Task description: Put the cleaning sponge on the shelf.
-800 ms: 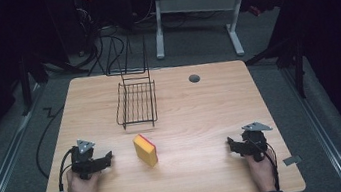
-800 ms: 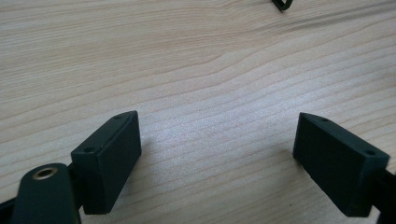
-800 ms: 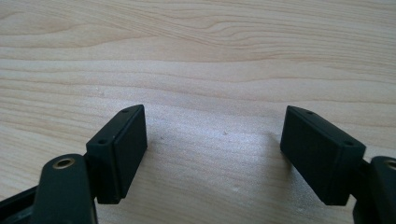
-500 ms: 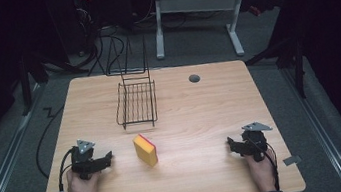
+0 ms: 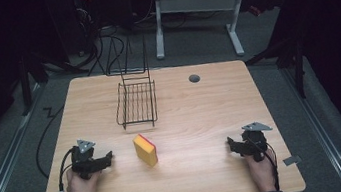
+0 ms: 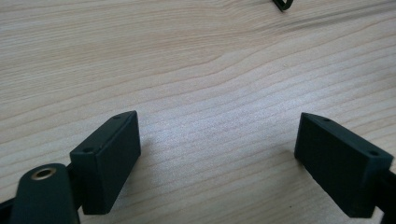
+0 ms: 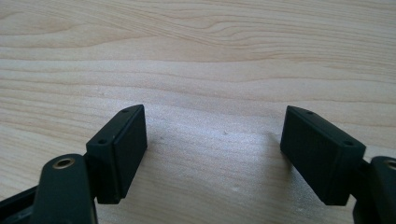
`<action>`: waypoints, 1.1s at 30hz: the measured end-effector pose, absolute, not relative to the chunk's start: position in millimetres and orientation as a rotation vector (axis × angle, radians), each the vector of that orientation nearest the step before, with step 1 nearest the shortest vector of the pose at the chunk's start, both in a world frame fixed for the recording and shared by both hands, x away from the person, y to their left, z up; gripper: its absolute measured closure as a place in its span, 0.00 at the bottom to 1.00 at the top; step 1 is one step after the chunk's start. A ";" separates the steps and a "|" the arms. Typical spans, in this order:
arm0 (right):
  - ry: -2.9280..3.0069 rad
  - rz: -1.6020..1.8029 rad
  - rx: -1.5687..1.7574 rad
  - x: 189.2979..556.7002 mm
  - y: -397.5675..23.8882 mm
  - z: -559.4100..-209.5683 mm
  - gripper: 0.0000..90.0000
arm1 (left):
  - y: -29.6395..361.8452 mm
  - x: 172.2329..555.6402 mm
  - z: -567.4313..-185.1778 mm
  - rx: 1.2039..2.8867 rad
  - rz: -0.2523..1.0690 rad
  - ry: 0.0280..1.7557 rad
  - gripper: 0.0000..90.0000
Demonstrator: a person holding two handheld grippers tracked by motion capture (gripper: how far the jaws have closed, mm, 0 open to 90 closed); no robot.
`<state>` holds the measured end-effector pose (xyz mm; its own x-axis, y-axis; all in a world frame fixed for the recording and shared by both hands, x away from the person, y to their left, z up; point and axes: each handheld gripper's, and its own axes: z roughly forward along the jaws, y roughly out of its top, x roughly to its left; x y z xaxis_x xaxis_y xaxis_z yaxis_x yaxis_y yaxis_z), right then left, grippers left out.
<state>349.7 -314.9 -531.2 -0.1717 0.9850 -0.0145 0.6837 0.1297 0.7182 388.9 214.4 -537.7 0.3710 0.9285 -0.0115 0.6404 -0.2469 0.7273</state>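
On the left of the wooden table [image 5: 197, 122], the left gripper [image 5: 108, 158] rests low over the board in the person's left hand [image 5: 81, 189], pointing inward; in the left gripper view its black jaws stand apart with only bare wood grain between them, so it is open and holds nothing. Toward the middle, the yellow sponge [image 5: 145, 150] with its pink-red back layer stands on edge on the table, near the left gripper but apart from it. Just behind the sponge, the black wire rack [image 5: 136, 103] sits empty toward the far side of the table, close to the sponge without touching it. At the right, the right gripper [image 5: 231, 145] sits well apart from the sponge, and the right gripper view shows its jaws spread over bare wood, empty as well.

By my reading the work has not begun: the sponge is untouched, and reaching, gripping and moving it, probably toward the rack, all remain.

Compared with the earlier high views, nothing differs: both hands, the sponge and the rack lie exactly where they were.
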 end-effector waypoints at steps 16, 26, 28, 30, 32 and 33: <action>1.919 0.798 1.601 349.5 -315.0 -531.2 0.26 | 212.9 388.5 -537.7 1.974 0.576 1.376 0.16; 1.920 0.798 1.600 349.4 -315.0 -531.2 0.26 | 216.7 386.6 -532.4 1.971 0.571 1.373 0.16; 1.919 0.797 1.600 349.4 -315.0 -531.2 0.26 | 217.8 385.7 -529.5 1.963 0.573 1.367 0.16; 1.920 0.798 1.601 349.4 -315.0 -531.1 0.26 | 218.5 385.2 -526.7 1.961 0.565 1.357 0.16; 1.920 0.798 1.600 349.4 -315.0 -531.1 0.26 | 218.7 385.4 -524.0 1.974 0.551 1.350 0.15; 1.920 0.798 1.601 349.4 -315.0 -531.1 0.26 | 218.7 385.2 -522.5 1.981 0.546 1.344 0.13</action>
<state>349.4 -315.0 -531.1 -0.1734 0.9847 -0.0153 0.6835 0.1315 0.7180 385.2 218.7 -522.5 0.3810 0.9241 -0.0287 0.6426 -0.2424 0.7269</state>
